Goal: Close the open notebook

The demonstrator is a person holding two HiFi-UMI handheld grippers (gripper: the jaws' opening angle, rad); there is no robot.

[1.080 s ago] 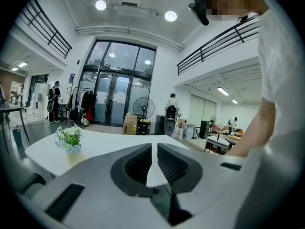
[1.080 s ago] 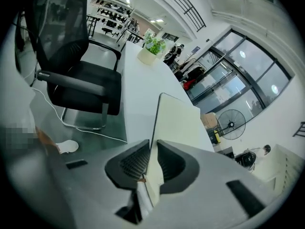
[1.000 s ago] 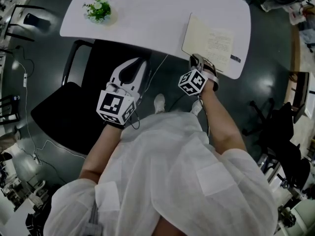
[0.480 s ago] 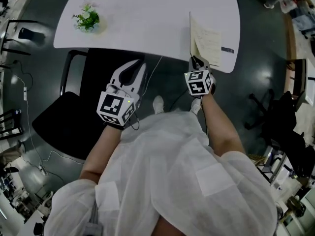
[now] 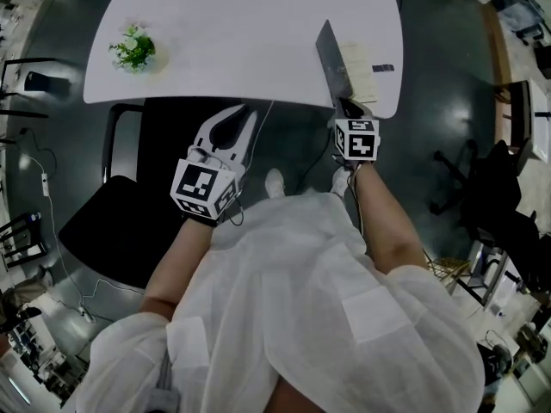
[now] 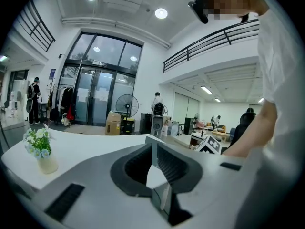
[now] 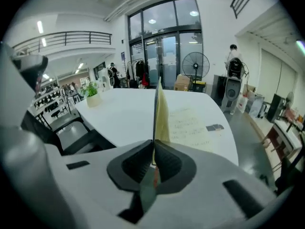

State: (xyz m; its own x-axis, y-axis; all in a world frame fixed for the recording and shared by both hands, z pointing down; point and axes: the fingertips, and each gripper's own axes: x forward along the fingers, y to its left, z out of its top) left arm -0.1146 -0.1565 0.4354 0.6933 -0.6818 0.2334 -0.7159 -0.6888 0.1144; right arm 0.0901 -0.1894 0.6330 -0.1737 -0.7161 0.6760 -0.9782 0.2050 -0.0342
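The notebook (image 5: pixel 360 74) lies at the right end of the white table (image 5: pixel 241 33), near its front edge. Its left cover (image 5: pixel 330 63) stands upright on edge, the written right page flat. My right gripper (image 5: pixel 347 106) grips that cover's near edge; its jaws are closing, with the cover between the pads. In the right gripper view the cover (image 7: pixel 157 111) rises straight from the right gripper (image 7: pixel 153 151), beside the written page (image 7: pixel 190 128). My left gripper (image 5: pixel 245 114) hovers over the black chair (image 5: pixel 129 205) in front of the table, shut and holding nothing; the left gripper (image 6: pixel 152 144) faces the tabletop.
A small potted plant (image 5: pixel 132 50) stands at the table's left end, seen as the plant (image 6: pixel 40 149) in the left gripper view. A small dark tag (image 5: pixel 383 68) lies by the notebook's right edge. Cables run over the dark floor under the table. People stand far off in the hall.
The notebook's left cover has swung up from lying flat to standing on edge, pinched by my right gripper, which rolled over with it. The left gripper has barely shifted.
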